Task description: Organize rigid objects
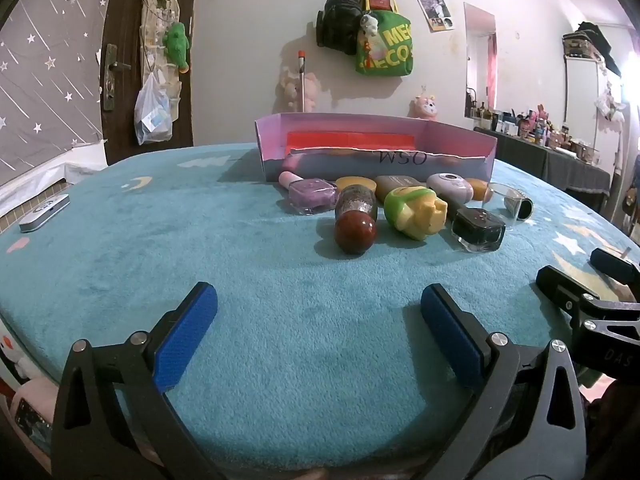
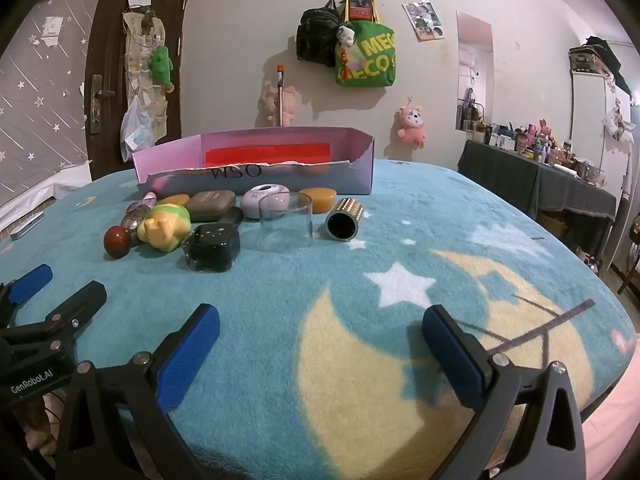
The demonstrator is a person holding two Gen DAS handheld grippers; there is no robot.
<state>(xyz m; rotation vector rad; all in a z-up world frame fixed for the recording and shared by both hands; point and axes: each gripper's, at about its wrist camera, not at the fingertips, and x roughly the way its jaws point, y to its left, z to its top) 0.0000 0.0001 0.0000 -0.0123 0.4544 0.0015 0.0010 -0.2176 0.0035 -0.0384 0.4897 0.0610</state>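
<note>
A cluster of small objects lies on the blue blanket in front of an open lilac cardboard box (image 1: 460,140) (image 2: 168,160) with a red lining. Among them are a purple bottle (image 1: 312,196), a glitter bottle with a red ball cap (image 1: 356,220) (image 2: 117,241), a green-yellow toy (image 1: 416,212) (image 2: 164,226), a black square jar (image 1: 478,228) (image 2: 212,250), a clear glass (image 2: 285,220) and a studded cylinder (image 2: 345,220). My left gripper (image 1: 318,308) (image 2: 70,280) and right gripper (image 2: 320,316) (image 1: 576,266) hover side by side, short of the cluster. Both are open and hold nothing.
A brown case (image 2: 210,204), a lilac round case (image 2: 266,200) and orange and yellow pucks lie close to the box. A white remote (image 1: 44,212) rests at the blanket's left edge. A dark side table (image 2: 540,184) crowded with bottles stands far right. Bags hang on the wall.
</note>
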